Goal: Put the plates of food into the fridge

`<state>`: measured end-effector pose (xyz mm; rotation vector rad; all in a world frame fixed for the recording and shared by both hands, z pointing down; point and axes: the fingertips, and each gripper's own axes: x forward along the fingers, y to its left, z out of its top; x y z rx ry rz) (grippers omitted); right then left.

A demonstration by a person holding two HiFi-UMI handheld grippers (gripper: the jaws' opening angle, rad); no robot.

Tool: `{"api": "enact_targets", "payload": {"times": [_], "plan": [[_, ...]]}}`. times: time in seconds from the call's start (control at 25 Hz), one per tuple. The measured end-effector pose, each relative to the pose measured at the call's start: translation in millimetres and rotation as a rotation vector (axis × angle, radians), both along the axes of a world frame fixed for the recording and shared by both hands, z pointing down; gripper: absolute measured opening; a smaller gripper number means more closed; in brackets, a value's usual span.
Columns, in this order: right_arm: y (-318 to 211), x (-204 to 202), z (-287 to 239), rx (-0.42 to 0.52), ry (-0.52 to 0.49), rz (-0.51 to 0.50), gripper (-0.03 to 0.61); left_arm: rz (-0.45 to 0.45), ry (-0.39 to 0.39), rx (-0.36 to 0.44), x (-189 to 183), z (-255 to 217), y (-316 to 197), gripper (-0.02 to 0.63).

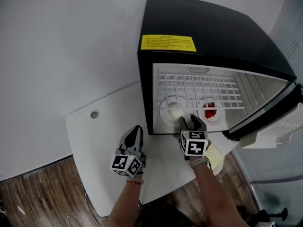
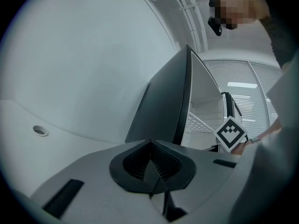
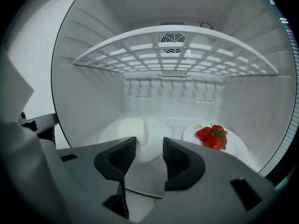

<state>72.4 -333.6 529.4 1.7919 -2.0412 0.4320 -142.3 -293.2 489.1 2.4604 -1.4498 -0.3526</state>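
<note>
Inspecting the fridge (image 1: 203,27): it stands on the far right part of the white table (image 1: 109,122), with its door (image 1: 270,122) swung open to the right.

Contents: two plates sit on the fridge floor beneath the wire shelf (image 3: 177,50). The left plate (image 3: 156,127) carries a pale, cream-coloured food that I cannot identify. The right plate (image 3: 236,146) carries strawberries (image 3: 211,136). The plates lie side by side, close together, and both are fully inside the compartment.

Right gripper (image 1: 191,123): positioned at the mouth of the fridge, angled slightly downward. Its jaws stand apart. The near rim of the left plate shows in the gap between them, but neither pad presses on it. I judge the plate released and resting on the fridge floor.

Left gripper (image 1: 135,135): held level over the table, to the left of the fridge. Its jaws are closed together with nothing between them.

Progress: both visible plates of food are already in the fridge, so the placing appears largely done. A pale yellowish item (image 1: 215,156) lies on the table under the right wrist. Whether it is a further plate cannot be determined. Outstanding, in my judgement: drawing the right gripper clear of the opening without nudging the left plate. Shutting the door may follow, though the task does not call for it.
</note>
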Motion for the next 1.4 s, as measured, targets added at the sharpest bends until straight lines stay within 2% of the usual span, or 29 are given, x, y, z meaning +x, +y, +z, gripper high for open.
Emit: {"api": "enact_targets", "payload": {"times": [0.28,0.48,0.64,0.8,0.88,0.96,1.08,1.4], "plan": [[8.8,11.2,4.0,-0.009,-0.047,0.03,0.158,0.002,-0.004,-0.003,0.7,-0.6,1.7,0.009],[16.4,9.9,-2.8,-0.014,-0.147,0.057,0.158,0.007,-0.007,0.001,1.6,-4.9,4.6,0.009],[29.3,-4.2,-20.6,0.013,-0.203,0.013,0.156,0.017,-0.016,0.004,4.5,-10.5,11.7,0.009],[48.3,-21.2,-32.9,0.024,-0.216,-0.049,0.156,0.034,-0.028,0.006,8.6,-17.2,22.3,0.009],[57.9,-25.4,-39.2,0.044,-0.204,-0.069,0.123,0.046,-0.032,0.008,11.7,-20.6,28.5,0.009],[67.5,-28.5,-46.0,0.069,-0.193,-0.087,0.058,0.06,-0.037,0.012,14.6,-24.9,35.1,0.009],[84.6,-33.2,-55.3,0.089,-0.203,-0.118,0.017,0.083,-0.041,0.021,18.9,-32.6,47.5,0.009],[138.3,-42.6,-82.6,0.153,-0.164,-0.212,0.008,0.128,-0.035,0.048,30.5,-55.6,85.6,0.009]]}}
